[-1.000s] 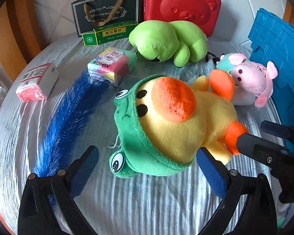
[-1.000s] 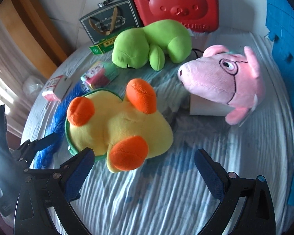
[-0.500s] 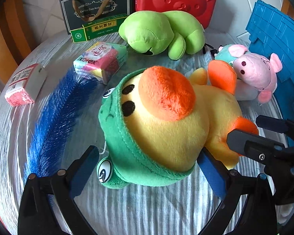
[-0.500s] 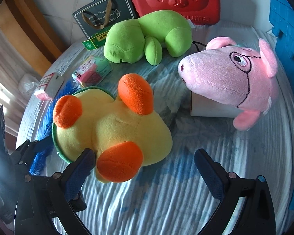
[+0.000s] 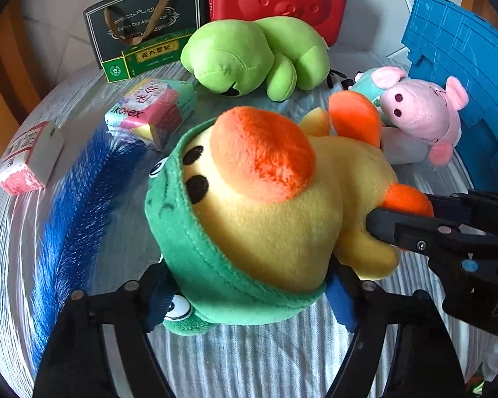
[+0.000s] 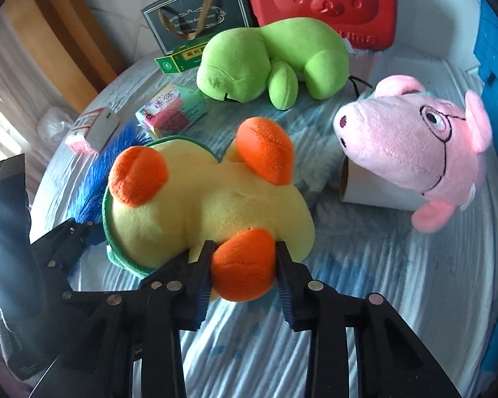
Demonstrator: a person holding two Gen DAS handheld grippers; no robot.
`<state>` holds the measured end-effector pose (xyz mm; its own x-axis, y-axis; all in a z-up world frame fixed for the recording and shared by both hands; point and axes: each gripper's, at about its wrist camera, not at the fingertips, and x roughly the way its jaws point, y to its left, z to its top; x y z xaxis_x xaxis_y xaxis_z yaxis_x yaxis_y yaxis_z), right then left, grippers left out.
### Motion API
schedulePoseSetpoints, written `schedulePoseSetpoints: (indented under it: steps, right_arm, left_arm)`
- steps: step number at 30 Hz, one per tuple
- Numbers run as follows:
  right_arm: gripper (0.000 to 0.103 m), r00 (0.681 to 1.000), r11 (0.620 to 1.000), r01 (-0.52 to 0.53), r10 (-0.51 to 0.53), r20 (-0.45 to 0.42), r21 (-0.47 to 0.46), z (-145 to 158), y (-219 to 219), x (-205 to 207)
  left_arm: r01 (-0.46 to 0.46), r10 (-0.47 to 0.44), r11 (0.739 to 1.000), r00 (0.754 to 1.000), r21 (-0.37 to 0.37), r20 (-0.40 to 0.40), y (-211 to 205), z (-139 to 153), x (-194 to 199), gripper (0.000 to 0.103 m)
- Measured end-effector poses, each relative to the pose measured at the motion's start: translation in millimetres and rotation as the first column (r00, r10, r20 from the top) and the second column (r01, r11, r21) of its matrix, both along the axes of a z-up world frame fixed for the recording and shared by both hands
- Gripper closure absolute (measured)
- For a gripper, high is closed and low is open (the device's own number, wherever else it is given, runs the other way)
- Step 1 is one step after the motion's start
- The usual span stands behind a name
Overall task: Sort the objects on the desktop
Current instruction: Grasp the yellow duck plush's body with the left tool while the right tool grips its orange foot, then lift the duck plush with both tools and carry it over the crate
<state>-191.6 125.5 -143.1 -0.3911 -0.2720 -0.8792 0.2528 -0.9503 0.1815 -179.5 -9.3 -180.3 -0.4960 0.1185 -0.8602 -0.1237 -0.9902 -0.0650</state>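
Both grippers had drawn their jaws in since a second before, when they stood wide apart. On the striped cloth (image 6: 365, 298) lay the yellow duck toy (image 5: 282, 219), near the pink pig toy (image 6: 415, 139). Closing, the left gripper (image 5: 249, 295) squeezed its green hood (image 5: 215, 278). Closing too, the right gripper (image 6: 244, 275) clenched one orange foot (image 6: 244, 265).
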Motion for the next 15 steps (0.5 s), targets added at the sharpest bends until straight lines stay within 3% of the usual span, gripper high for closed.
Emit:
schedulePoseSetpoints:
  steps: [9, 15]
  right_arm:
    - [0.072, 0.991, 0.999, -0.028, 0.025, -0.132, -0.020, 48.7, 3.5, 23.1]
    - [0.072, 0.964, 0.998, -0.052, 0.044, -0.261, -0.025, 101.6, 8.8, 48.5]
  left_arm:
    - [-0.007, 0.002, 0.999, 0.989, -0.034, -0.150, 5.0, 49.6, 21.4, 0.027]
    - [-0.010, -0.001, 0.999, 0.959, -0.039, -0.284, 15.3, 101.7, 43.2, 0.027]
